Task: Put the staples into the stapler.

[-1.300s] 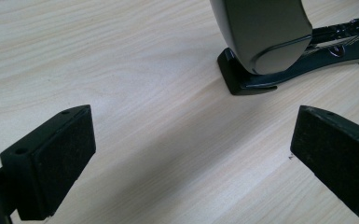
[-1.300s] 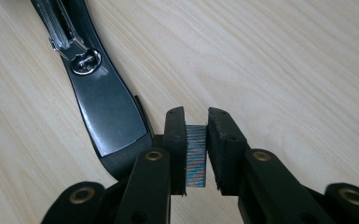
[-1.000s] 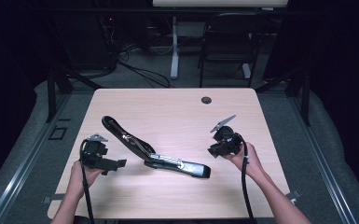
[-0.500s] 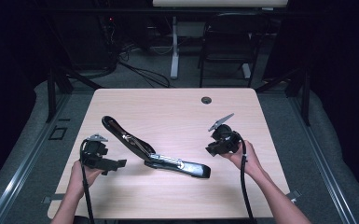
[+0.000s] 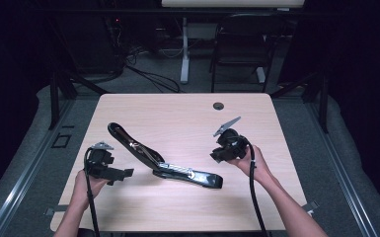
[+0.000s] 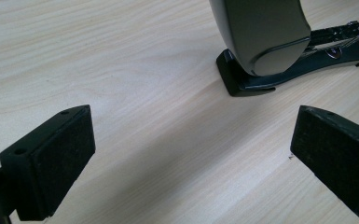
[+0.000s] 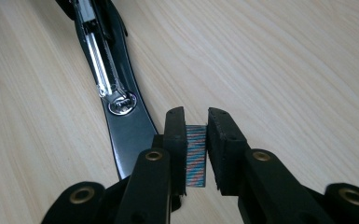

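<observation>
A black stapler (image 5: 164, 158) lies opened out flat on the wooden table (image 5: 177, 111), a little nearer than the middle. Its top arm runs toward the far left, and its base runs to the near right. The metal staple channel (image 7: 100, 56) in the opened arm faces up.

The right gripper (image 7: 196, 154) is held just right of the stapler's near-right end, and its jaws point toward that end. They are nearly closed and pinch a short strip of staples (image 7: 196, 156) upright between the pads. In the right gripper view the strip sits just beside the stapler's dark tip without clearly touching it.

The left gripper (image 5: 109, 170) rests low over the table at the near left, close to the stapler but apart from it. Its jaws stand wide open with nothing between them, aimed at the rounded end of the stapler (image 6: 265, 37).
</observation>
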Demonstrator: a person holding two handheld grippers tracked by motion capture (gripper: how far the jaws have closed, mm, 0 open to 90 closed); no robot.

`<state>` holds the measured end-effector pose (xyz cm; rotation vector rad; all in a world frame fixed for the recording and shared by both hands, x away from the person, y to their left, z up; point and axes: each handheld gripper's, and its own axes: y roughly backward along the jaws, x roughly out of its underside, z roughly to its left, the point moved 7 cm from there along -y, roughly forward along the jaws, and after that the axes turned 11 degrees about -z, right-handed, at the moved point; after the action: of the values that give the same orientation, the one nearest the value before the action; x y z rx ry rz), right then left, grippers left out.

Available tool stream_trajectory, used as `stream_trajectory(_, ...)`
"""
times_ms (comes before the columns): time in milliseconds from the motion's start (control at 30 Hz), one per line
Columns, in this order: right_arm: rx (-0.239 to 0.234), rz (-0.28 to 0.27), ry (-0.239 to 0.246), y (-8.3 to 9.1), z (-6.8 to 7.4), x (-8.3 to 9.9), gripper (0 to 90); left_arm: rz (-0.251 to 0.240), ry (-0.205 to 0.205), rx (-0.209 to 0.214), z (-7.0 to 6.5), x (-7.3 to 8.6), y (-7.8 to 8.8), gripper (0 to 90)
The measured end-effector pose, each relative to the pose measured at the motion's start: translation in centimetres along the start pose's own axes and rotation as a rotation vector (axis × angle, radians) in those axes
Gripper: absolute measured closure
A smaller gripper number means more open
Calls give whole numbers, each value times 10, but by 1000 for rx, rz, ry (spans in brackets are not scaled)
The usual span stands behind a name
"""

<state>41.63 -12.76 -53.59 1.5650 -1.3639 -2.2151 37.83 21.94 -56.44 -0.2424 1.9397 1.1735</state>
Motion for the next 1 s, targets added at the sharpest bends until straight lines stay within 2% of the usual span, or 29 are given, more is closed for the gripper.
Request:
stream_trajectory(167,-25,5,27,-3,3,-4,785,1,0,0,0,0,0,0)
stream_trajectory(533,-77,-25,55,-13,13,-17,784,1,2,2,0,0,-1,0)
stream_trajectory(1000,-105,-29,95,-24,21,-31,785,0,-1,5,-1,0,-1,0)
